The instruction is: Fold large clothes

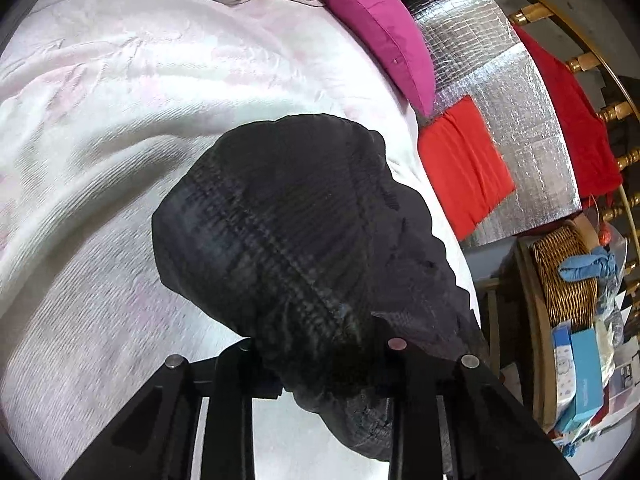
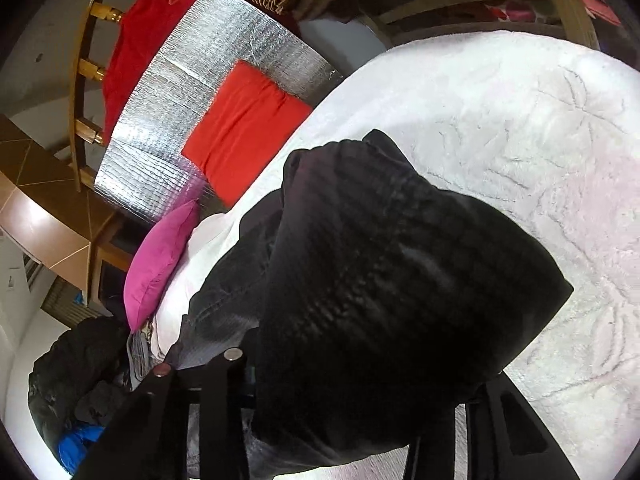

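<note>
A large black garment (image 1: 304,232) hangs bunched over a white and pale pink bedspread (image 1: 120,128). My left gripper (image 1: 320,364) is shut on the black garment, and the cloth drapes over and hides the fingertips. In the right wrist view the same black garment (image 2: 384,280) fills the middle, over the bedspread (image 2: 540,140). My right gripper (image 2: 352,392) is shut on the black garment, with the cloth covering the fingertips.
A magenta pillow (image 1: 380,28), a folded red cloth (image 1: 464,164) and a silver foil mat (image 1: 512,92) lie at the bed's edge. A wicker basket (image 1: 568,280) and boxes stand beside a wooden rail. A dark pile of clothes (image 2: 76,376) lies at the lower left.
</note>
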